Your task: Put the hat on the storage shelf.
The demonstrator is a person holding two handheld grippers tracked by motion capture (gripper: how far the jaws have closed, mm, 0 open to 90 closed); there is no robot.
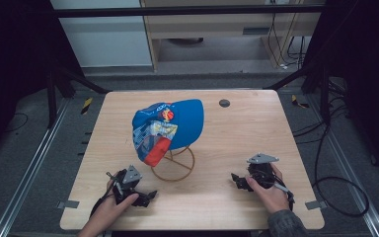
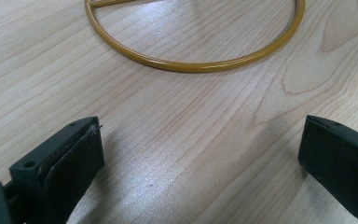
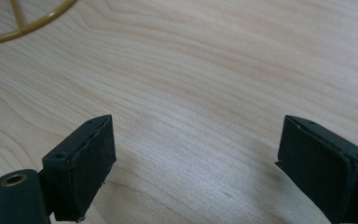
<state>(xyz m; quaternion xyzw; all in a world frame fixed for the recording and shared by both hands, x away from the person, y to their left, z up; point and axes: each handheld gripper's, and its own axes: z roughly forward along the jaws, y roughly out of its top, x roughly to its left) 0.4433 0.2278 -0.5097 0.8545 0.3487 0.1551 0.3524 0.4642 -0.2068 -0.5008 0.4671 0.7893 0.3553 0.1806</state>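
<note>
A blue cap (image 1: 167,129) with a colourful printed panel sits on a gold wire stand (image 1: 173,167) at the table's middle. The stand's round base ring (image 2: 196,64) lies on the wood just ahead of my left gripper (image 2: 200,154), which rests low on the table with its jaws wide apart and nothing between them. That left gripper (image 1: 147,197) is at the front left, held by a hand. My right gripper (image 1: 237,180) is at the front right, also open (image 3: 193,158) over bare wood, with a piece of the ring (image 3: 23,25) at its upper left.
The wooden table (image 1: 246,133) has a small dark round grommet (image 1: 224,103) near its far edge. Tape tabs mark the front corners (image 1: 68,204). Cables (image 1: 335,192) trail on the floor to the right, and black frame bars stand around the table.
</note>
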